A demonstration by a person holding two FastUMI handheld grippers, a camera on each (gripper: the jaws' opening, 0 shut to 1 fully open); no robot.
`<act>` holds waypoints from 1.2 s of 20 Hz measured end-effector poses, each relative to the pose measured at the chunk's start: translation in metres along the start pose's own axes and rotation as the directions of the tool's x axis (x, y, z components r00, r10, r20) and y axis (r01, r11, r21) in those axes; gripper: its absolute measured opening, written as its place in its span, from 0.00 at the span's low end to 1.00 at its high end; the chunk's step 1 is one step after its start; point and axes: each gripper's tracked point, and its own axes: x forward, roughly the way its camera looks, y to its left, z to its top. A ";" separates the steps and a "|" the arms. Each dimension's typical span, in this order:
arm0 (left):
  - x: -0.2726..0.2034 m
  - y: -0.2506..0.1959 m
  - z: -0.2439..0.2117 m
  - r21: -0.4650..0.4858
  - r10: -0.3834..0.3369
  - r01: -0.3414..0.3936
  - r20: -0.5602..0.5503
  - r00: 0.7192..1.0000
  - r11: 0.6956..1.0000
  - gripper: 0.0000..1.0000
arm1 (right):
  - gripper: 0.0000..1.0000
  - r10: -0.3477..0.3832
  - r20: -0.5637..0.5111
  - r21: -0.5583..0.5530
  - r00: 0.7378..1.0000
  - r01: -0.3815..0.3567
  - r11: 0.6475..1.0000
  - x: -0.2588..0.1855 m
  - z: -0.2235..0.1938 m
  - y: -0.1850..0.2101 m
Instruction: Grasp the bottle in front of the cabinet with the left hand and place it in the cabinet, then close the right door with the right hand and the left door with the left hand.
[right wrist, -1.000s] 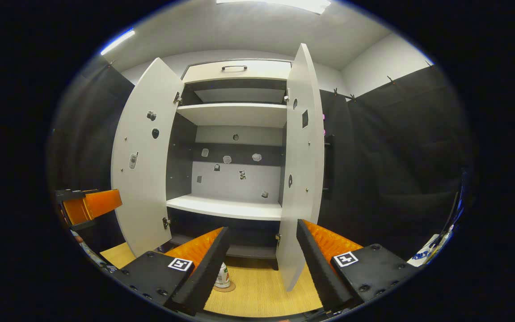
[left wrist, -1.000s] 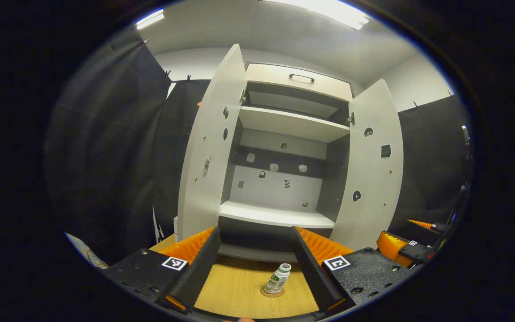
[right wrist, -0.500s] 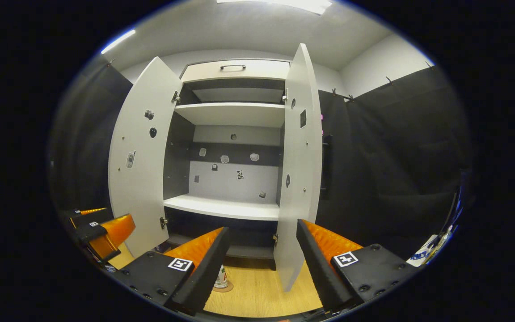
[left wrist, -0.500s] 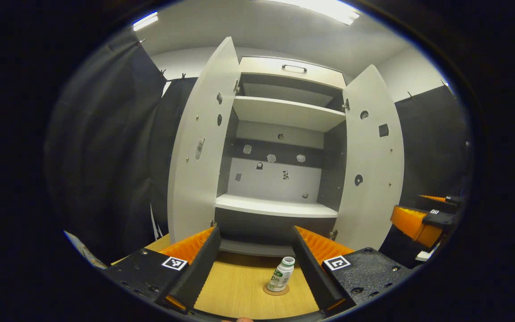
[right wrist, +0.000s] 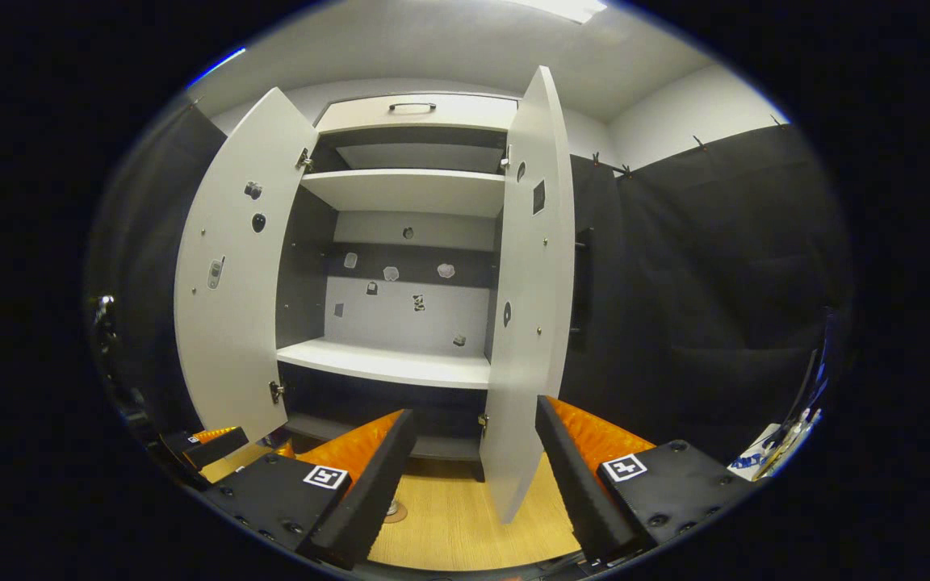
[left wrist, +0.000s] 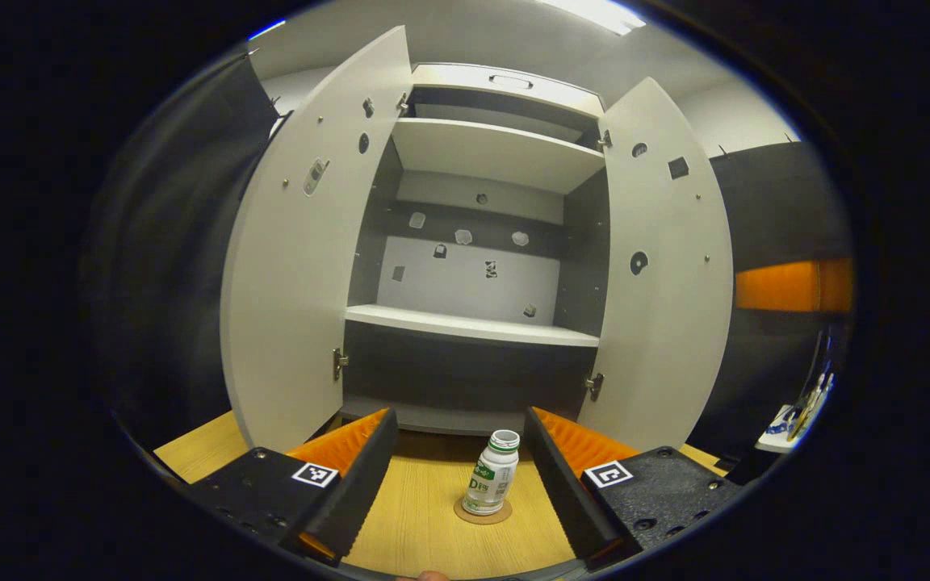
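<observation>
1. I see my left gripper (left wrist: 458,460) spread wide, the bottle (left wrist: 490,484) upright on a round coaster (left wrist: 465,514) between its fingers, untouched, before the cabinet (left wrist: 473,327).
2. My right gripper (right wrist: 473,460) gapes wide, empty, facing the open right door (right wrist: 525,323).

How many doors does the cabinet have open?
2. The left door swings out on the left, the right door on the right. The top drawer looks shut.

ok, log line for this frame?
left gripper: open, bottle between fingers, ungrasped | right gripper: open, idle | cabinet doors: open
</observation>
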 end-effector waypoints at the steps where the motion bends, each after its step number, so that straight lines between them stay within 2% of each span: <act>1: 0.008 -0.005 -0.011 0.029 -0.013 0.013 -0.005 1.000 0.999 0.96 | 0.98 -0.011 -0.005 -0.005 1.000 0.010 1.000 0.003 -0.001 -0.002; 3: 0.025 -0.014 -0.035 0.055 -0.039 0.040 -0.028 0.999 0.998 0.96 | 0.98 -0.033 -0.016 -0.008 0.999 0.033 0.999 0.006 -0.004 -0.008; 4: 0.033 -0.022 -0.047 0.049 -0.056 0.058 -0.040 0.998 0.997 0.96 | 0.89 -0.045 -0.019 -0.007 0.999 0.045 0.999 0.009 -0.004 -0.012; 8: 0.060 -0.040 -0.086 0.048 -0.085 0.089 -0.083 0.993 0.995 0.96 | 0.89 -0.086 -0.047 -0.006 0.995 0.085 0.996 0.015 -0.009 -0.025; 11: 0.083 -0.045 -0.113 0.077 -0.082 0.092 -0.117 0.990 0.993 0.96 | 0.89 -0.120 -0.056 -0.017 0.991 0.119 0.993 0.019 -0.011 -0.037; 17: 0.115 -0.044 -0.152 0.073 -0.072 0.086 -0.173 0.982 0.994 0.96 | 0.89 -0.185 -0.076 -0.044 0.980 0.182 0.982 0.023 -0.017 -0.060; 22: 0.126 -0.044 -0.174 0.072 -0.081 0.099 -0.225 0.971 0.992 0.96 | 0.90 -0.204 -0.091 -0.036 0.975 0.202 0.979 0.026 -0.022 -0.066; 23: 0.127 -0.044 -0.177 0.075 -0.083 0.102 -0.230 0.970 0.992 0.96 | 0.98 -0.213 -0.090 -0.038 0.973 0.210 0.977 0.026 -0.021 -0.068; 24: 0.127 -0.044 -0.180 0.080 -0.083 0.104 -0.235 0.968 0.991 0.93 | 0.99 -0.220 -0.088 -0.042 0.972 0.217 0.975 0.025 -0.021 -0.070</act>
